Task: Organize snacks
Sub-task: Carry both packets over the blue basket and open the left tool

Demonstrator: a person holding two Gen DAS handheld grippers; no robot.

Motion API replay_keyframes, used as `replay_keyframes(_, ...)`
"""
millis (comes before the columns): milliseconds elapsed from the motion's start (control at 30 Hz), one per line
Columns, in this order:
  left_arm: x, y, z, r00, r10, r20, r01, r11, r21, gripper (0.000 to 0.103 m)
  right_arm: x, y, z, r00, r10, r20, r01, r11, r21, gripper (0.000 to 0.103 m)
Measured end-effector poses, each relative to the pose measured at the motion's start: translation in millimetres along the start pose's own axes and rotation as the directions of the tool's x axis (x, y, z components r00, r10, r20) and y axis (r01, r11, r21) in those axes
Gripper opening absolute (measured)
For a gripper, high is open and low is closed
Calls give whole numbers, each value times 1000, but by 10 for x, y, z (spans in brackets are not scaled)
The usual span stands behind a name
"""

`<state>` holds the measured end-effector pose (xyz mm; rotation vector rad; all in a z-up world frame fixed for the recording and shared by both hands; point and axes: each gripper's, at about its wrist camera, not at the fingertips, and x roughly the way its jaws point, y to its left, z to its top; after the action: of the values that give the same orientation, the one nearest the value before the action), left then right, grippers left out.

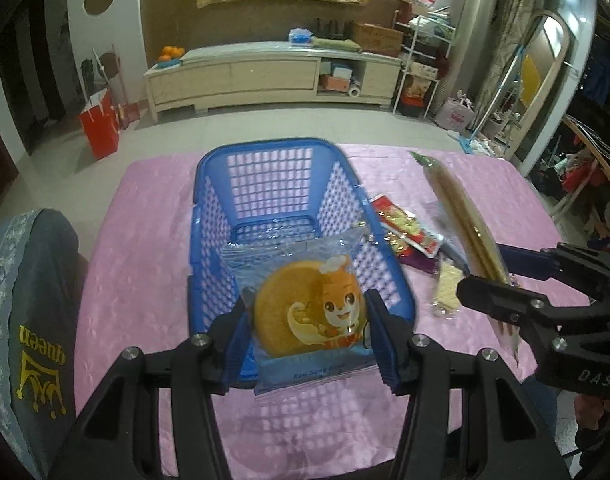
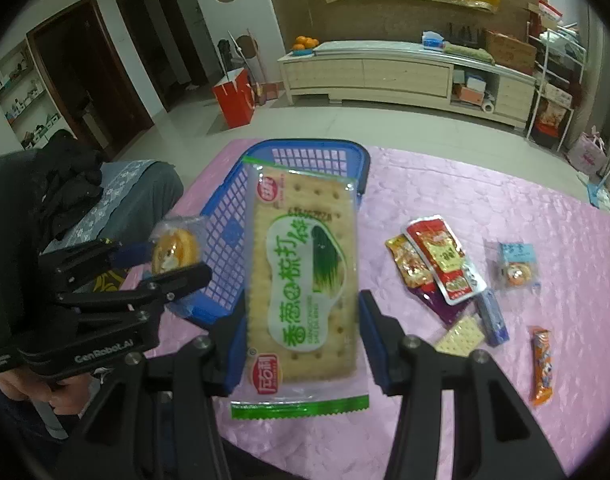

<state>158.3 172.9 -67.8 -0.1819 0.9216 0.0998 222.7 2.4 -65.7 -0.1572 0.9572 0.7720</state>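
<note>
Snacks: we clamp a glossy round cake pack [image 1: 309, 312] in our left gripper [image 1: 309, 332] above the blue lattice basket [image 1: 209, 216], and a flat rectangular cracker pack [image 2: 305, 280] in our right gripper [image 2: 301, 344].

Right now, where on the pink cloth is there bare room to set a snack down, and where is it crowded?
Bare: the far right of the pink cloth, beyond the packets; also the near strip between the blue basket and the grey cushion. The basket floor is free too. Crowded: right of the basket, around the red sachet and orange bar.
</note>
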Motion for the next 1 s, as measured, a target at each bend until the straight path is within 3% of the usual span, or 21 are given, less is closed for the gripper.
replay_keyframes(367, 436, 273, -11, 998, -1, -70, -3, 998, -58, 53, 267, 39, 24, 998, -41, -36, 41, 999, -18, 55)
replay_keyframes(400, 461, 269, -10, 998, 2, -70, -6, 999, -54, 57, 263, 44, 26, 998, -53, -35, 53, 998, -24, 55)
replay_keyframes(433, 472, 271, -9, 998, 3, -69, -7, 999, -52, 68, 257, 40, 16, 998, -55, -37, 54, 998, -27, 55)
replay_keyframes(500, 452, 238, -12, 998, -1, -58, -2, 999, -48, 76, 236, 33, 12, 998, -45, -41, 45, 999, -21, 55)
replay_keyframes(733, 289, 264, -14, 999, 7, -38, -9, 999, -37, 76, 183, 88, 131, 999, -11, -31, 11, 1000, -10, 55)
replay_keyframes(1000, 99, 547, 62, 999, 47, -14, -48, 996, -70, 76, 342, 222, 334, 998, 21, -57, -24, 999, -47, 55)
